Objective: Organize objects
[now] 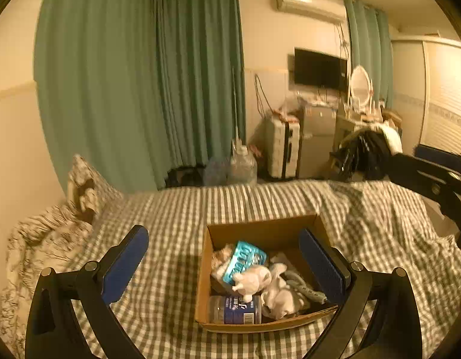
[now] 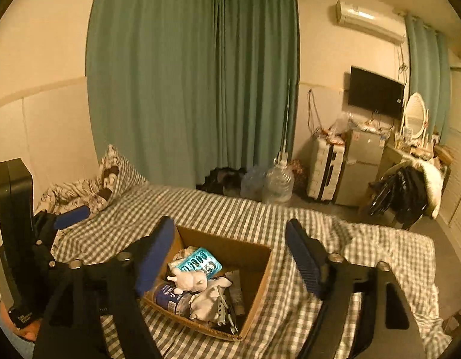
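A checked bed (image 1: 260, 200) carries an open cardboard box (image 1: 262, 229) crammed with jumbled things, several too tangled to identify. Inside lie a teal tray (image 1: 245, 258), a white figurine (image 1: 253, 279) and a blue-labelled bottle (image 1: 235, 309), its print unreadable. The left gripper (image 1: 224, 264) and right gripper (image 2: 227, 258) both hover above with fingers spread wide, empty.

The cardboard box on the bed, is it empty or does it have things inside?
It has things inside. The cardboard box is open on top and holds a teal tray, a white toy figure and a lying bottle.
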Demonstrator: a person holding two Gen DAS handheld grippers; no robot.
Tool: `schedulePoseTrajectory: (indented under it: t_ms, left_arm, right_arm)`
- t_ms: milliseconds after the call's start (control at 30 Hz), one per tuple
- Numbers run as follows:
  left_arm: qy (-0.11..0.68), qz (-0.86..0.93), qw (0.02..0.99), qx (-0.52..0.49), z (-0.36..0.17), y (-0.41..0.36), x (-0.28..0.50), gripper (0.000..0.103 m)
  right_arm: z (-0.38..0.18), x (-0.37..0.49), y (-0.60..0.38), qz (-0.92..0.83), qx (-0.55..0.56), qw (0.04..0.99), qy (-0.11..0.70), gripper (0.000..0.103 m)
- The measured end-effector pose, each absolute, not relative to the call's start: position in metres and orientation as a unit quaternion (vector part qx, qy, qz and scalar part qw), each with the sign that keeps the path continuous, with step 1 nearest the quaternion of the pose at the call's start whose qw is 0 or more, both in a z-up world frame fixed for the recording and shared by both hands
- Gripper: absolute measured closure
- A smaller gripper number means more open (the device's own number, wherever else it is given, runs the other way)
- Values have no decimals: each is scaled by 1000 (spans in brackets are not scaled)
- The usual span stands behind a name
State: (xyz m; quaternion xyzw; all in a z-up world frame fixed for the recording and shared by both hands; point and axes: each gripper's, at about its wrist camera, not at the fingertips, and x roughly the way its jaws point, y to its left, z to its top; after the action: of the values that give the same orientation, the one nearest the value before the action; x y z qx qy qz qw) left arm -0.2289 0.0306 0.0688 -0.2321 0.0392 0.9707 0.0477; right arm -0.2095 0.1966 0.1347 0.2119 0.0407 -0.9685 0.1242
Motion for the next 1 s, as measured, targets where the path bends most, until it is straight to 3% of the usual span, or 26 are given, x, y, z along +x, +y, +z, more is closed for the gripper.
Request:
schedulePoseTrajectory:
  t_ms: [267,567,867,1000]
  left_arm:
    - [37,982,45,-182,105,28,-167,0]
    - [14,985,8,-173,81,19,-126,0]
    - [-28,980,-38,-195,16,2,-114,0]
    - [-39,977,-35,-205,4,-4,-115,0]
  right_arm:
    - [165,-135,214,-979,176,94,32,0]
    - [132,-102,231,-982,174,65,17,0]
    - [26,-119,214,-976,206,69,24,0]
    - [16,-123,208,-973,219,66,34,0]
